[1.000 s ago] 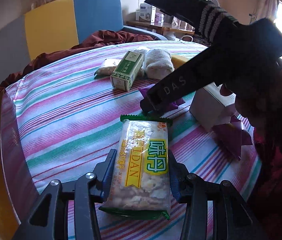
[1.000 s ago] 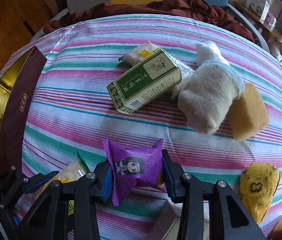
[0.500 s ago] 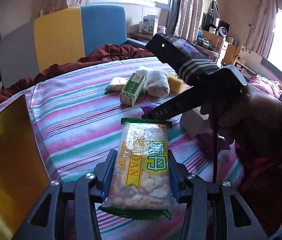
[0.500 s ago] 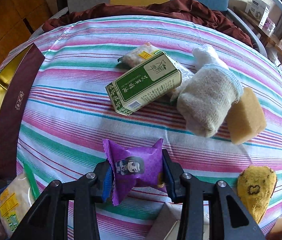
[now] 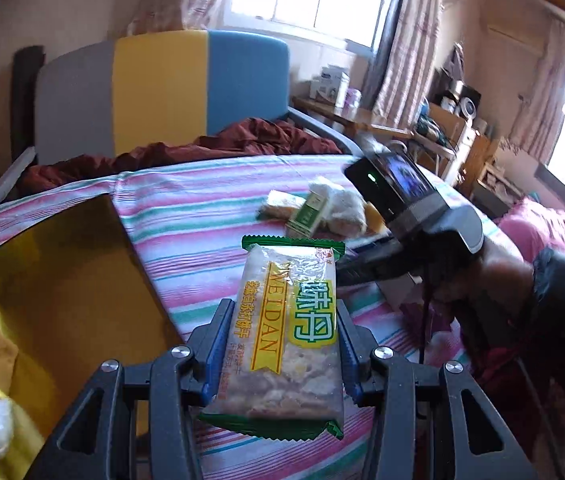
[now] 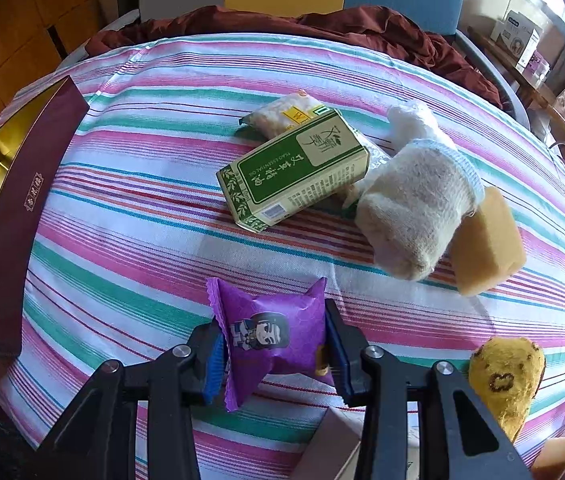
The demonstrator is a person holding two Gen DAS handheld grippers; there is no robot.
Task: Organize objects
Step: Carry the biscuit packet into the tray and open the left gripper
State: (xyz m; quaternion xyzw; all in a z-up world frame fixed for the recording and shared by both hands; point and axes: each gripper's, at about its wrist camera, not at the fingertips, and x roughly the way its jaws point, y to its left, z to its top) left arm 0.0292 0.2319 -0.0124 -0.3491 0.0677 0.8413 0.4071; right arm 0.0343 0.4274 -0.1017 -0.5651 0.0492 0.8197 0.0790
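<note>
The snack packet (image 5: 288, 332) reads "WEIDAN"; the green carton (image 6: 294, 172) reads "TIAO ESSENTIAL OIL", printed upside down.

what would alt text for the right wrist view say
The right hand-held gripper is shut on a purple snack packet above a striped tablecloth. Beyond lie a green carton, a rolled pale sock and a tan sponge, with a maroon-and-gold box at the left edge.

Free: bare striped cloth (image 6: 134, 216) mid-frame, right wrist view | Blocked: green box (image 6: 298, 172), rolled towel (image 6: 414, 204), sponge (image 6: 486, 244) clustered upper right | Left edge: maroon-walled gold box (image 6: 14, 208) | Lower right: yellow plush (image 6: 506, 380)
</note>
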